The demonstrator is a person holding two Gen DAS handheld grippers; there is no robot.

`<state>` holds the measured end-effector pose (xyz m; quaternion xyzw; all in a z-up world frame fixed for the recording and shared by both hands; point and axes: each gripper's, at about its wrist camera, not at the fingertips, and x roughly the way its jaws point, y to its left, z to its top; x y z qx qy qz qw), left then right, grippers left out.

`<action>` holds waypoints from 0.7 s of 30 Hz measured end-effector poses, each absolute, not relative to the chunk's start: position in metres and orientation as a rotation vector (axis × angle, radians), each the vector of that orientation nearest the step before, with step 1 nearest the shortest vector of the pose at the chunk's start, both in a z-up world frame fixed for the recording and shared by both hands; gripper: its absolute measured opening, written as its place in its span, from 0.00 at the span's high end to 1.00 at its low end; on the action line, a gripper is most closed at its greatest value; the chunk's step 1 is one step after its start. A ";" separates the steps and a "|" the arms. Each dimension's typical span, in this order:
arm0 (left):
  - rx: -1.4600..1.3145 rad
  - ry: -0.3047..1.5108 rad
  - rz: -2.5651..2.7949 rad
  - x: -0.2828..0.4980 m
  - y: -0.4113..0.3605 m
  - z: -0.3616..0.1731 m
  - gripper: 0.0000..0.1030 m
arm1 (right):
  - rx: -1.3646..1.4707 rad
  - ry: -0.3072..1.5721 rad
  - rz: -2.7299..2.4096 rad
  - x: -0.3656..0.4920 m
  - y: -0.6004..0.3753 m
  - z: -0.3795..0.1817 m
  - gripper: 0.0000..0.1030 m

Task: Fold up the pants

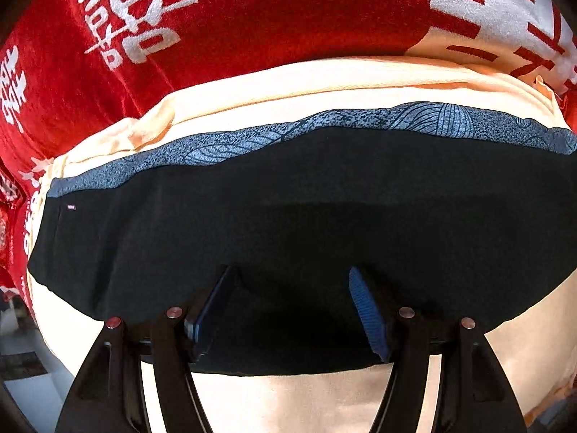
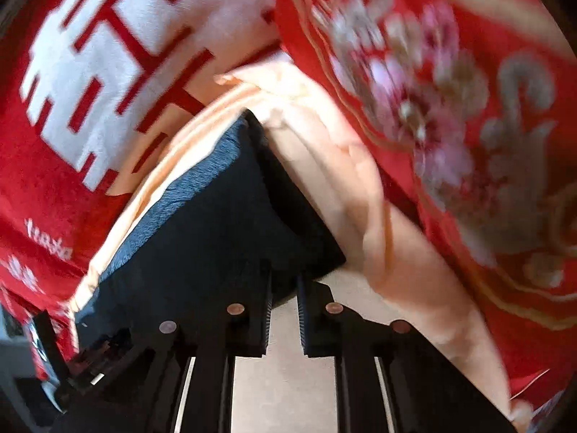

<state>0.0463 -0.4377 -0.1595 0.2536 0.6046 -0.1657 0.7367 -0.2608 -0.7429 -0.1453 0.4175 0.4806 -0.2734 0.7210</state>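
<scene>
Black pants on peach cloth, red blanket around

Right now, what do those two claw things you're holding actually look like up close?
Both are black two-fingered tools. The left gripper has black linkage bars with round silvery-pink rivets, and ribbed blue pads line its jaws. The right gripper has the same black bars, with coppery rivets and toothed black inner faces. No cables, hands or sleeves show.

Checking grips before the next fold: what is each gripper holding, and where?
Left gripper: nothing, open over the pants. Right gripper: nearly shut at the pants' near edge; a grip cannot be told.
</scene>
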 end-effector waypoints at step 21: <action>0.462 1.288 -0.230 0.117 -0.369 -0.114 0.34 | 0.863 1.157 -0.343 -0.195 -0.674 -0.122 0.71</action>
